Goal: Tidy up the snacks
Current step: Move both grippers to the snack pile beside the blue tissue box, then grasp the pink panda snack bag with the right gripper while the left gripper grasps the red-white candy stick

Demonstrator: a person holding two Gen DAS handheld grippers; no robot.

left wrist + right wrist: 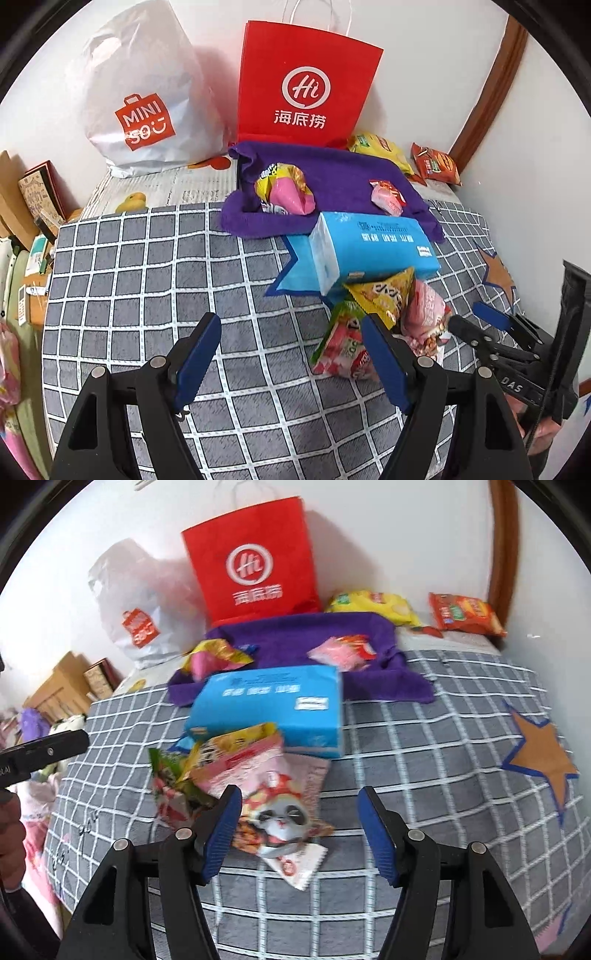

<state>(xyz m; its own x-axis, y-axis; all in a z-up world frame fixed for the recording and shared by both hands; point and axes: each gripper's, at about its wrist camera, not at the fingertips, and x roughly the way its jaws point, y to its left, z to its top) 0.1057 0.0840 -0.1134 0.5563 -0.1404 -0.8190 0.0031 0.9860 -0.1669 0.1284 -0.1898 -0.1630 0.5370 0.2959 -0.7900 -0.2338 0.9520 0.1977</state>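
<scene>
Lower centre: right hand-held gripper (299, 834) wide, empty, over panda snack packet (284, 812) on checked bed (424, 775); centre, close on packet alone; left hand-held gripper (291, 354) wide, empty; farther, purple towel (295, 635).

A: Your surface is a bed with a grey checked cover (147, 280). Ahead of the left jaws: purple towel (343, 173) and blue tissue pack (373, 251), overlapping.

B: And the snacks?

A: Pile of snack packets (388, 317) just ahead of your left gripper's right finger, against the tissue pack. In the right view the panda packet (280, 812) lies between the jaws, beside the left finger.

B: Far end?

A: Beyond the towel: red paper bag (306, 81), white plastic bag (144, 92), yellow chip bag (373, 605), orange packet (465, 614).
</scene>
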